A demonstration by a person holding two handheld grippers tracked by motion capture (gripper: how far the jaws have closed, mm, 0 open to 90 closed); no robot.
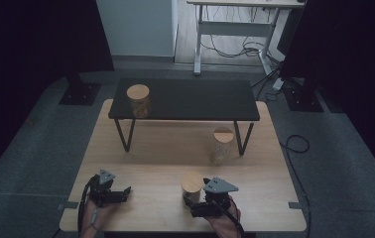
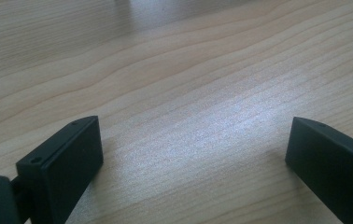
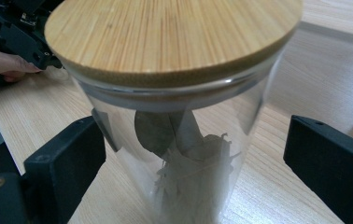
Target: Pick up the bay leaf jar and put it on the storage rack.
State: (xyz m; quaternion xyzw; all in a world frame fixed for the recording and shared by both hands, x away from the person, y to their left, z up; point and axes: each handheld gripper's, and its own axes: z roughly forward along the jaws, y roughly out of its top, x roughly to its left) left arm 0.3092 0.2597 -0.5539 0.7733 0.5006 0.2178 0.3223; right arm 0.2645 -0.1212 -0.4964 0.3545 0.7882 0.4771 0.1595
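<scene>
Item in hand: glass jar with bamboo lid (image 3: 174, 93), dried leaves inside; stands upright on the wooden table (image 1: 151, 148) at about 5 o'clock from the table's middle, near the front edge.
Right gripper (image 1: 195, 204): jaws spread on either side of the jar, the left one just beside the glass, the right one clearly apart from it; no pinch yet. Jar sits squarely between them in the right gripper view.
Left gripper (image 1: 126, 191): jaws spread wide with nothing between them, low over bare wood at about 7 o'clock, well apart from the jar.
Second jar (image 1: 222, 145): same lid, pale grainy contents; stands on the table at about 3 o'clock, beside the shelf's right leg.
Third jar (image 1: 138, 100): stands on the black shelf (image 1: 200, 99) at its left end, about 11 o'clock.
Done, by judgement: one jar already on the shelf; approach to the near jar complete, jaws lined up around its body.
Left, by judgement: close on the near jar, lift it, set it on the shelf; the second jar probably follows.
Shelf room: ample free surface to the right of the third jar.
</scene>
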